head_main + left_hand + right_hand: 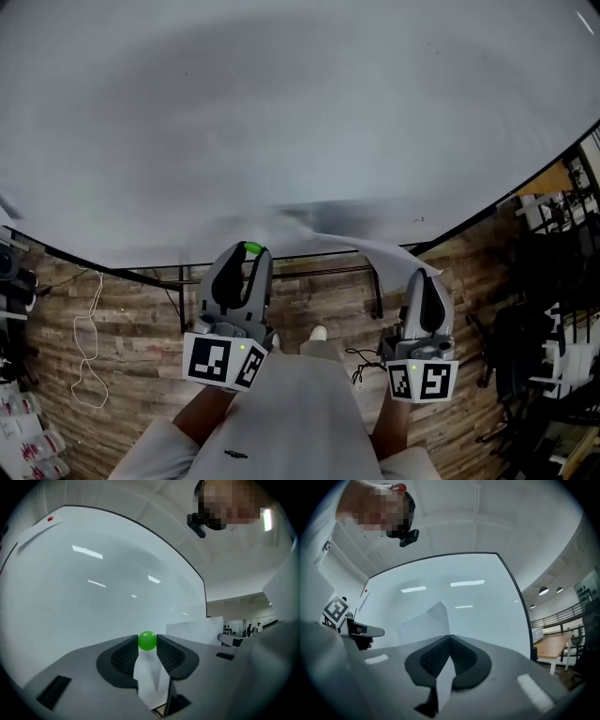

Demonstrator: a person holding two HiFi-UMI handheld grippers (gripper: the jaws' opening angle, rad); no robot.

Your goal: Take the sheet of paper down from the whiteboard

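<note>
The whiteboard fills the upper head view. The white sheet of paper curls off the board's lower edge toward the right. My right gripper is shut on the sheet's right corner; in the right gripper view the paper runs out from between the closed pads. My left gripper sits left of the sheet, shut on a small green ball-shaped magnet at its fingertips. The sheet shows to the right in the left gripper view, apart from that gripper.
A red magnet sits near the board's top corner. Below the board are its black stand frame, wooden floor, a white cable at left and dark chairs and racks at right.
</note>
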